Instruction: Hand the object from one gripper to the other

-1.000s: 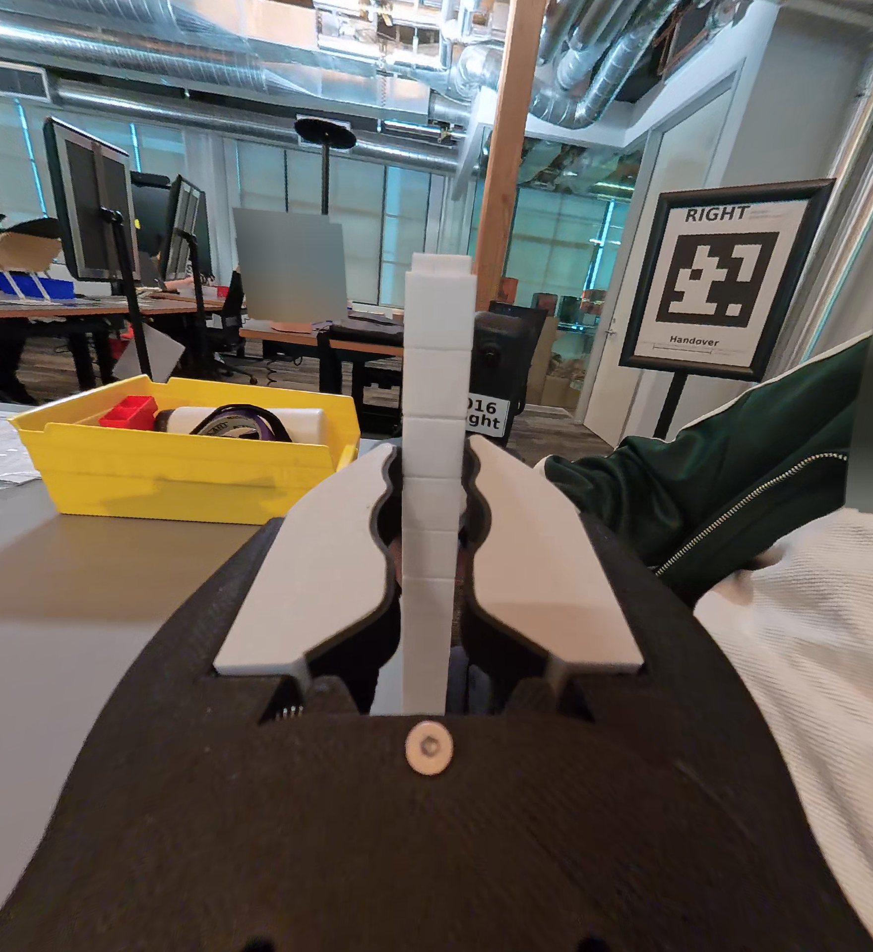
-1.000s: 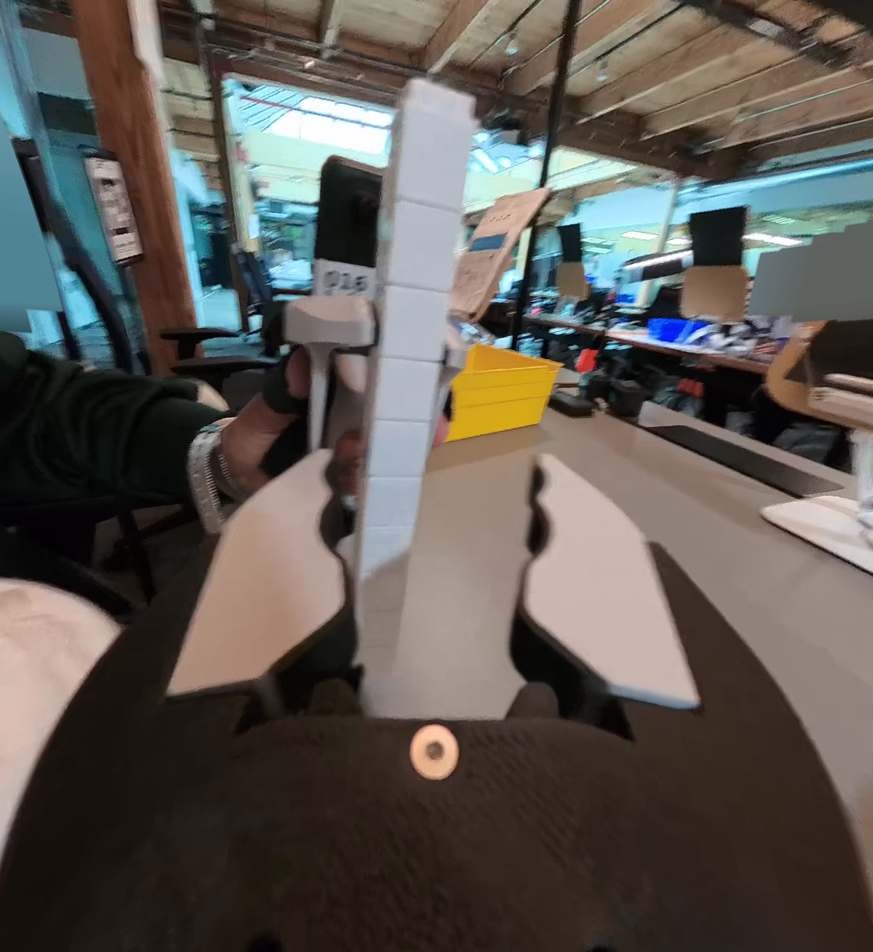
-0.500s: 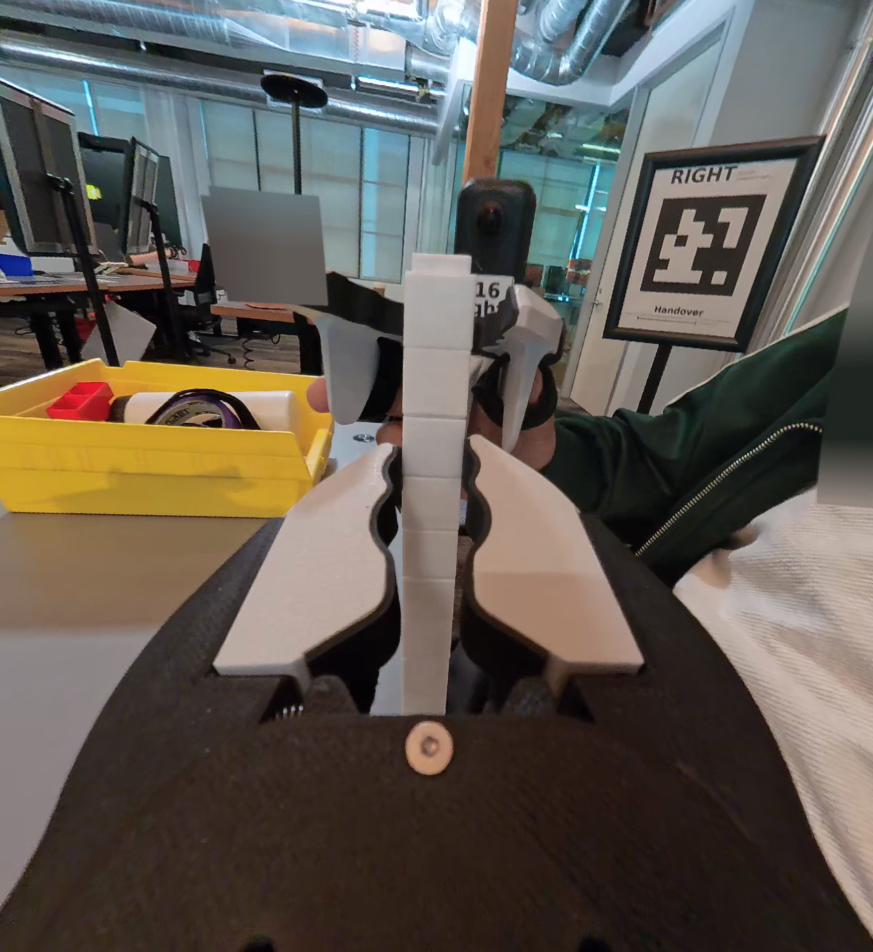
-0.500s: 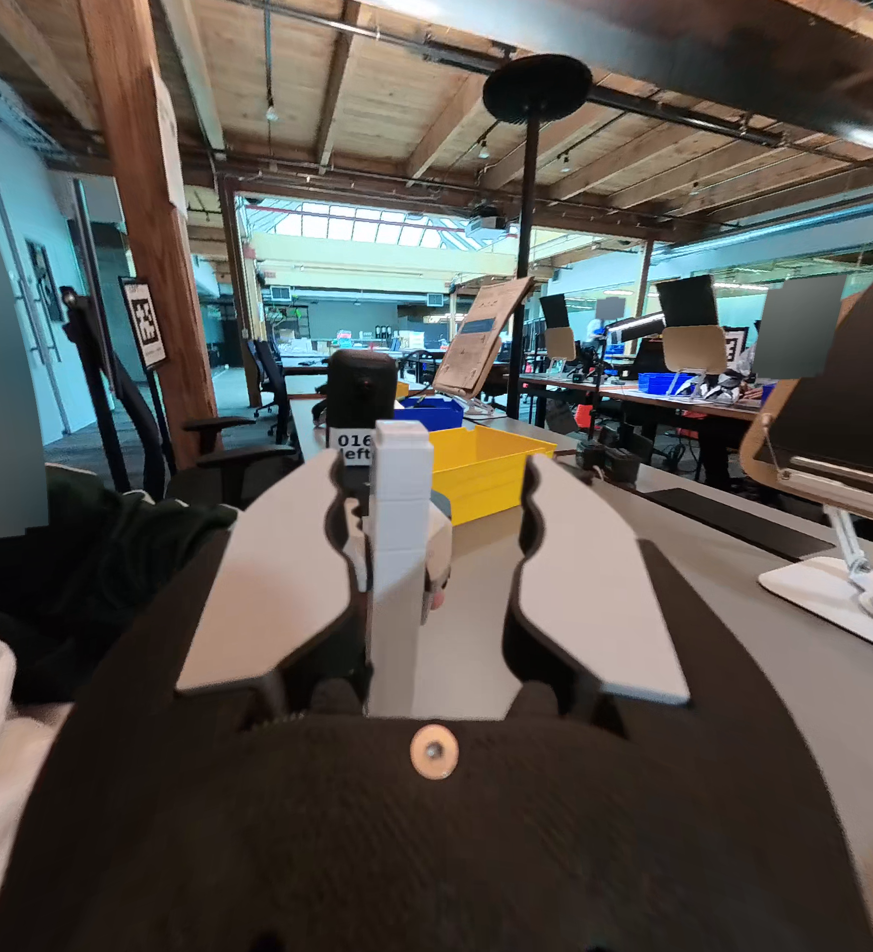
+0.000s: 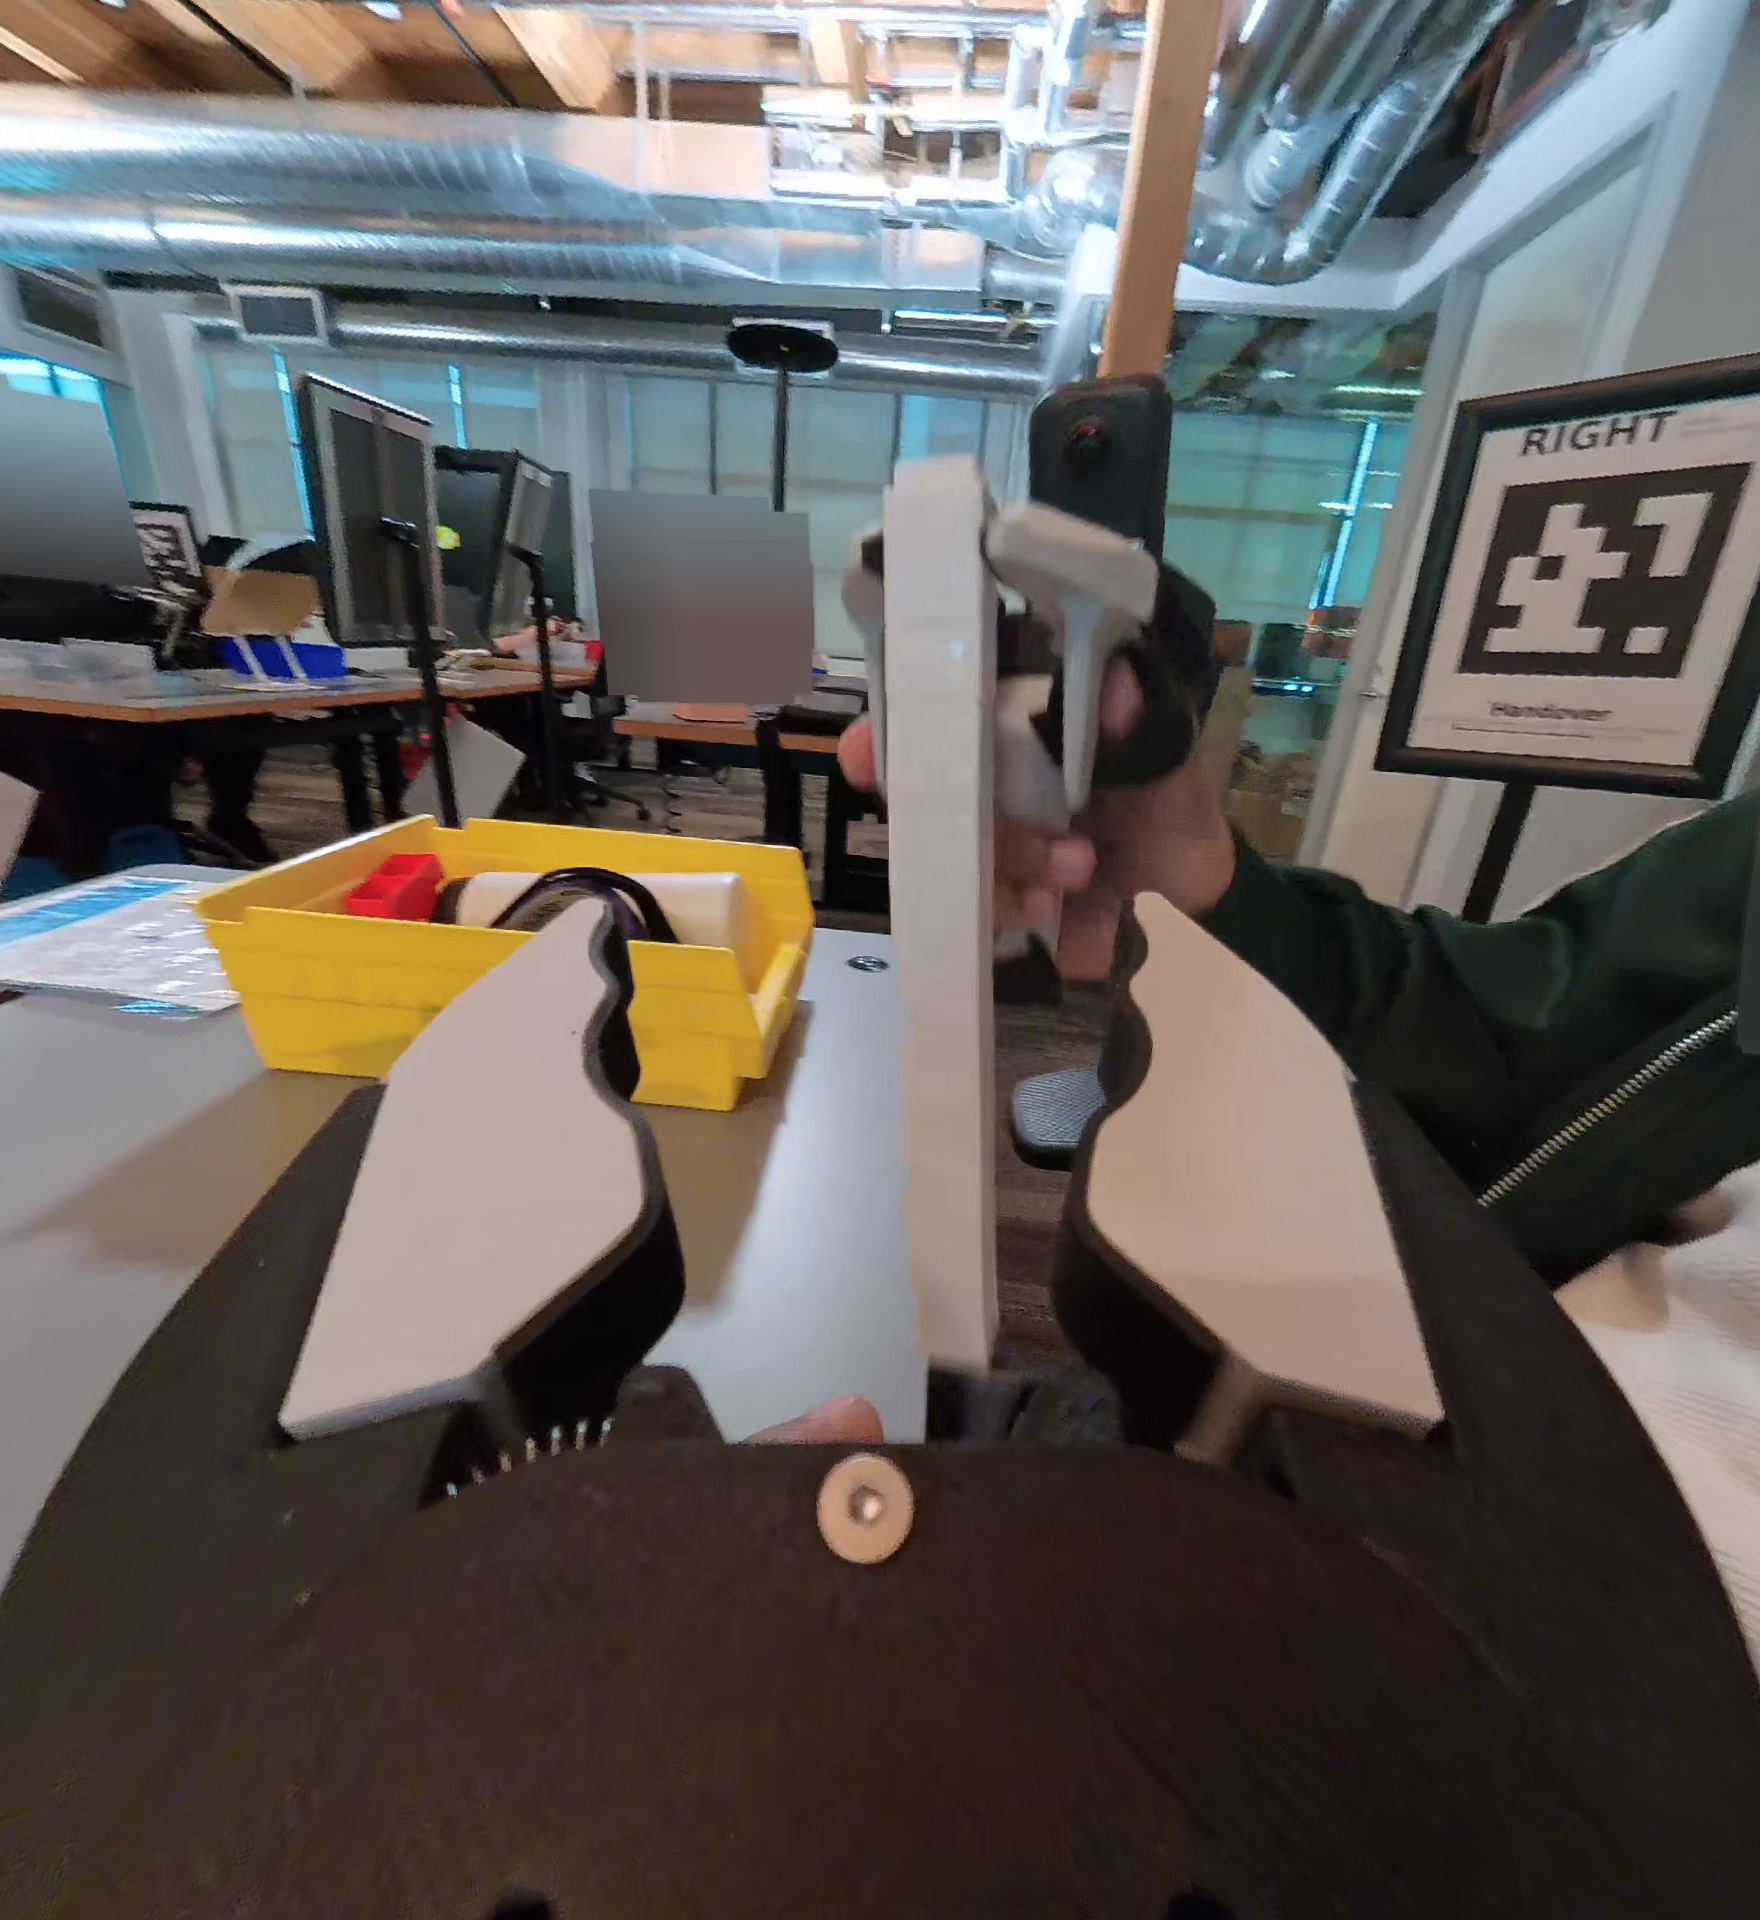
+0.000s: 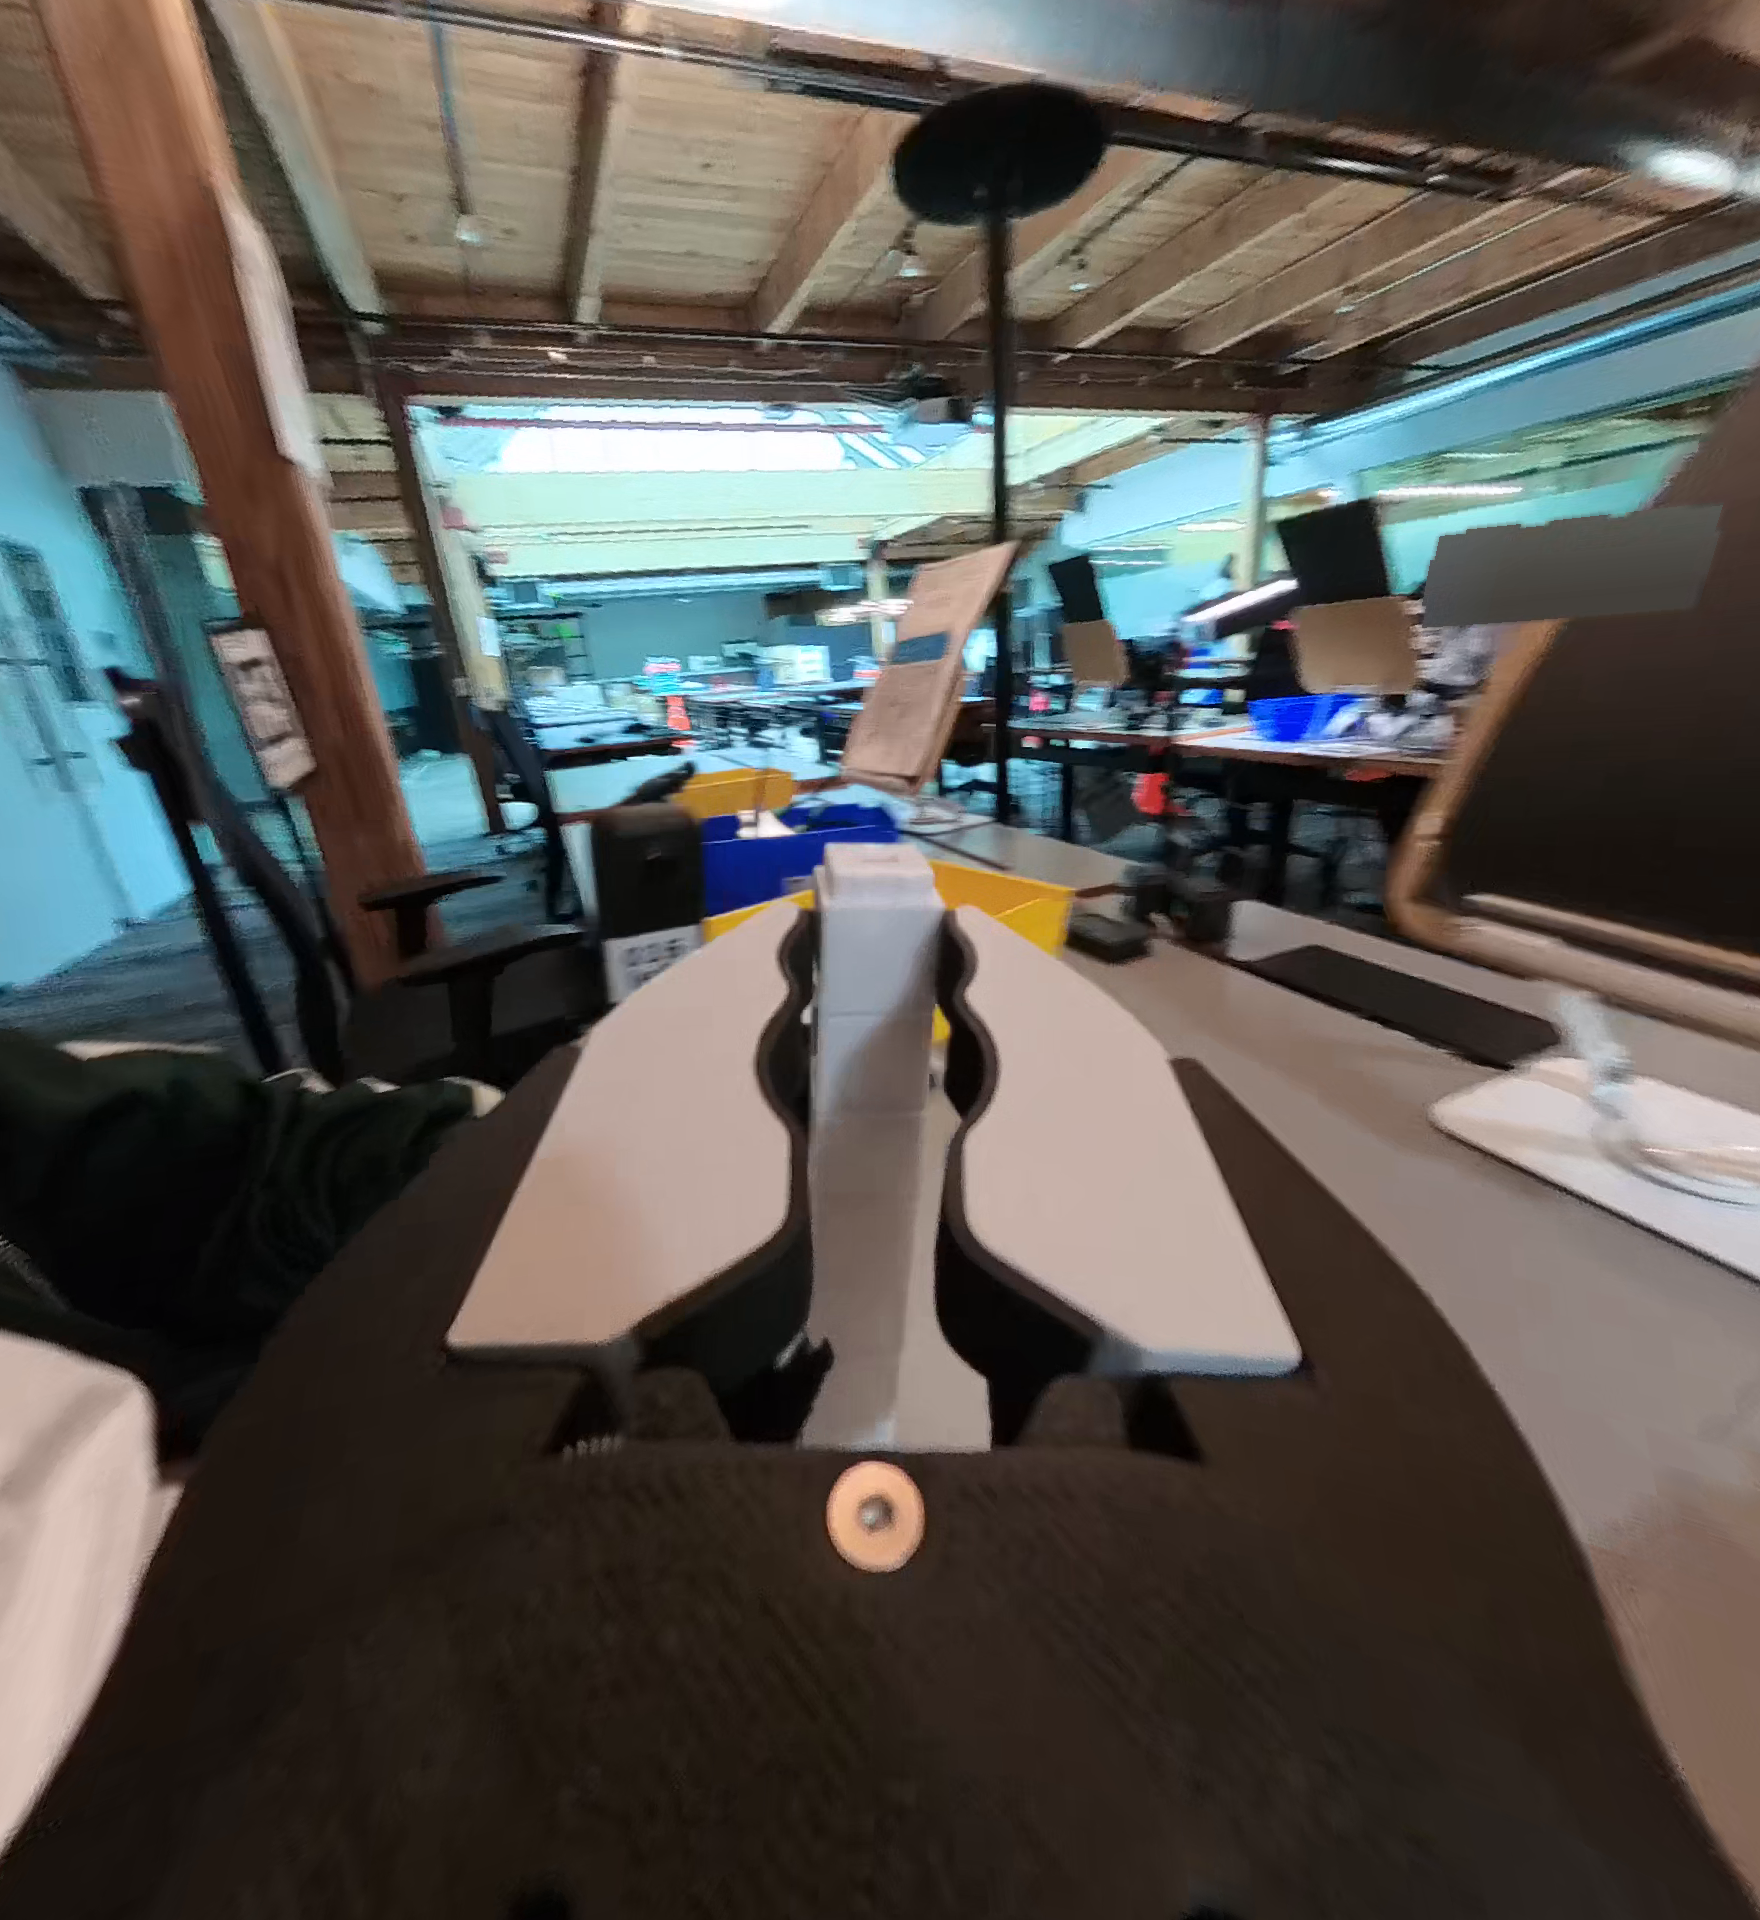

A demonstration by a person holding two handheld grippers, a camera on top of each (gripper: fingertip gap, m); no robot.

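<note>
2 tongs meet over grey counter point(image 5: 128, 1143): right tongs point(image 6: 876, 997) pinch tall white block stick point(image 5: 943, 935) near its upper end; left tongs point(image 5: 871, 1023) spread, not touching it, apparently releasing so right takes it.

From my seat, the left gripper point(image 5: 876, 1049) shows matt pale plastic fingers point(image 5: 481, 1174) on a rough, grainy black body, with a bright metal screw point(image 5: 863, 1507) at its middle. The right gripper point(image 6: 874, 1049) looks the same, its black shell finely ribbed. The white block bar point(image 5: 943, 935) between them reads as smooth matt plastic. The yellow bin point(image 5: 502, 997) is glossy plastic, the tabletop point(image 5: 76, 1132) smooth matt grey. I see a green sleeve point(image 5: 1478, 997) of slightly shiny cloth with a metal zip.
</note>
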